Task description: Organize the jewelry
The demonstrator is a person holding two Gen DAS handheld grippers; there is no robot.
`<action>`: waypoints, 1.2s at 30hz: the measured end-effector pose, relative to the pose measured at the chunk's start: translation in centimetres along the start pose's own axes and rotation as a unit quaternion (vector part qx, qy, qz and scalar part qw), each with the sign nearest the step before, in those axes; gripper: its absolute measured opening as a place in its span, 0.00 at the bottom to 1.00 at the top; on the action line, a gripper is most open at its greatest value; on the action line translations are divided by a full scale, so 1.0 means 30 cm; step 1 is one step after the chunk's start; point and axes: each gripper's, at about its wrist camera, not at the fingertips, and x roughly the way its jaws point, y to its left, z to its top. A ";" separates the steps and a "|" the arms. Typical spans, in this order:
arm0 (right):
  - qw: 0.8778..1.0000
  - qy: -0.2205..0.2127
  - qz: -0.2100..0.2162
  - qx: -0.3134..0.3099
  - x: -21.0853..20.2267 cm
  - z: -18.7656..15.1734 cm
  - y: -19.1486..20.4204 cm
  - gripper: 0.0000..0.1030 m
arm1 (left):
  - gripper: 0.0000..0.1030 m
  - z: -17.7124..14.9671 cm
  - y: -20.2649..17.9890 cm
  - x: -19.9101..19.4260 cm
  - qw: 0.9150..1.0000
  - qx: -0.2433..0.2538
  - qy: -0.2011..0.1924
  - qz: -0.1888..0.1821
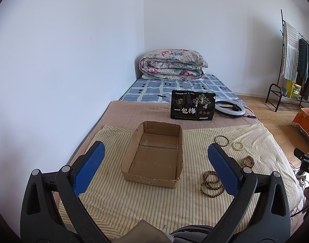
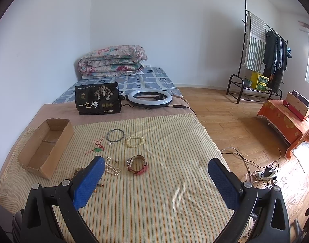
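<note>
While both claws hang above the striped cloth with their blue fingers spread wide and nothing between them, the bed carries a scatter of things. At the far left, against the wall corner, a folded floral quilt lies on the blue checked sheet, and nearer sits a black snack bag standing upright, with a ring light lying flat just to its right, its cable trailing toward the floor. The cardboard box sits on the striped cloth directly ahead of the left gripper; its floor shows bare cardboard, with nothing in it. To the right of the box the jewelry is spread on the cloth: brown wooden beads partly hidden behind the left claw's right finger, a red cord with a green pendant, a white pearl strand just beside the left finger of the right gripper, a dark bangle, a pale bead bracelet next to it, and a red-strapped watch standing on its band. Further right, on the wooden floor, are loose cables and a power strip, an orange-draped low table bearing boxes, and a clothes rack by the wall.
</note>
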 end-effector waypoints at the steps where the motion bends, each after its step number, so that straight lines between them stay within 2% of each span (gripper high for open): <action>1: 1.000 0.001 0.000 0.000 0.001 -0.001 -0.001 1.00 | 1.00 -0.004 -0.001 0.000 1.000 0.000 -0.001 0.001; 25: 1.000 0.009 -0.005 0.002 0.024 -0.019 -0.003 1.00 | 1.00 0.002 -0.020 0.018 1.000 0.002 0.004 -0.001; 36: 1.000 0.010 -0.008 0.000 0.031 -0.020 -0.010 1.00 | 1.00 -0.033 -0.023 0.044 1.000 0.003 0.007 -0.003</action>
